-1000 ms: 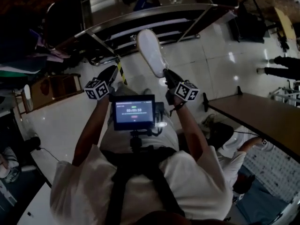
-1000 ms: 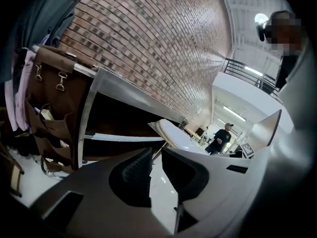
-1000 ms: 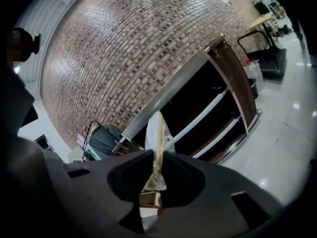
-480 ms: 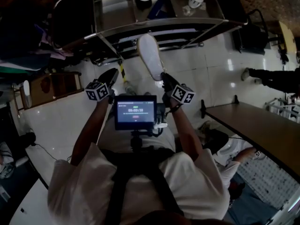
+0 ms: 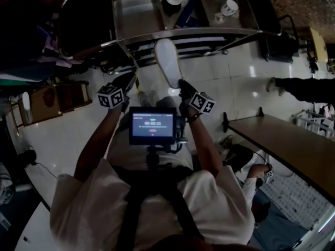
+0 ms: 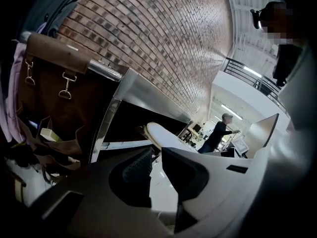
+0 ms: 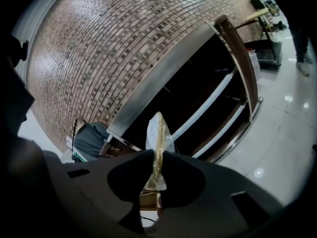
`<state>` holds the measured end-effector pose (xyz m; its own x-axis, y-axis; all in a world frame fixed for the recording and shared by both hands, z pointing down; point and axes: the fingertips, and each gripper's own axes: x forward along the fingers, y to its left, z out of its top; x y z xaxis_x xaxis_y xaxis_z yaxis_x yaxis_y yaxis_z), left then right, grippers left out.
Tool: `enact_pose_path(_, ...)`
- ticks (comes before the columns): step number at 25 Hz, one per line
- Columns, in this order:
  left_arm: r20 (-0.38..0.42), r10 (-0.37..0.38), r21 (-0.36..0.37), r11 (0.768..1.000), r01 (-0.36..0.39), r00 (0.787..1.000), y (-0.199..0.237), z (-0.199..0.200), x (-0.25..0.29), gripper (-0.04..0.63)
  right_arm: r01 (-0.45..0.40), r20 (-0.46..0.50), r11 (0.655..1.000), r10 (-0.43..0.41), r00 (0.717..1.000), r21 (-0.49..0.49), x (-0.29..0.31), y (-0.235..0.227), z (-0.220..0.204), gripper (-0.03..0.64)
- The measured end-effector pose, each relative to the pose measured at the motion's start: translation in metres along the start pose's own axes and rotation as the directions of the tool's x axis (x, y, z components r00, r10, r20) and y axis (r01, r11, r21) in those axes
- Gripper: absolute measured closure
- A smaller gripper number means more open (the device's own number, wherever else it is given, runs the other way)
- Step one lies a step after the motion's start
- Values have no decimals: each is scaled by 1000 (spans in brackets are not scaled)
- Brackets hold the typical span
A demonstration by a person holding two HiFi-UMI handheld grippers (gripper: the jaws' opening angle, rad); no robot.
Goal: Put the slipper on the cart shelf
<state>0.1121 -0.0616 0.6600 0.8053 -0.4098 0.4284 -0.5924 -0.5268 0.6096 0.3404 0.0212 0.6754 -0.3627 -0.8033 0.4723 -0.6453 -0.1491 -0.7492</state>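
White slipper (image 5: 167, 61) held in the air over a glossy tiled floor (image 5: 230, 72), its far end pointing at the steel cart (image 5: 184, 34) just ahead. The right claw (image 5: 182, 86) is clamped on the slipper's near end. The right gripper view shows the sole edge-on, pinched between the pressed jaws, under what looks like clear wrap. The left claw (image 5: 125, 81) hangs beside and below it, to the left. Its jaws stand slightly apart with nothing between them, and the slipper shows beyond their tips in the left gripper view. The cart's top shelf carries a dark roll of tape (image 5: 171, 3) and a cup (image 5: 229, 7); the lower shelves lie in shadow. A brick wall (image 6: 163, 43) rises behind the cart, and a brown bag (image 6: 54, 78) hangs at its left end. A small screen (image 5: 152, 125) glows on the person's chest rig — between the two forearms.
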Motion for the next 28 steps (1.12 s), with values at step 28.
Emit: enact_pose_path(28, 23, 65, -8, 998, -65, 998, 32, 24, -10, 535, 14, -45, 1000, -15, 999, -11, 144, -4, 29, 552)
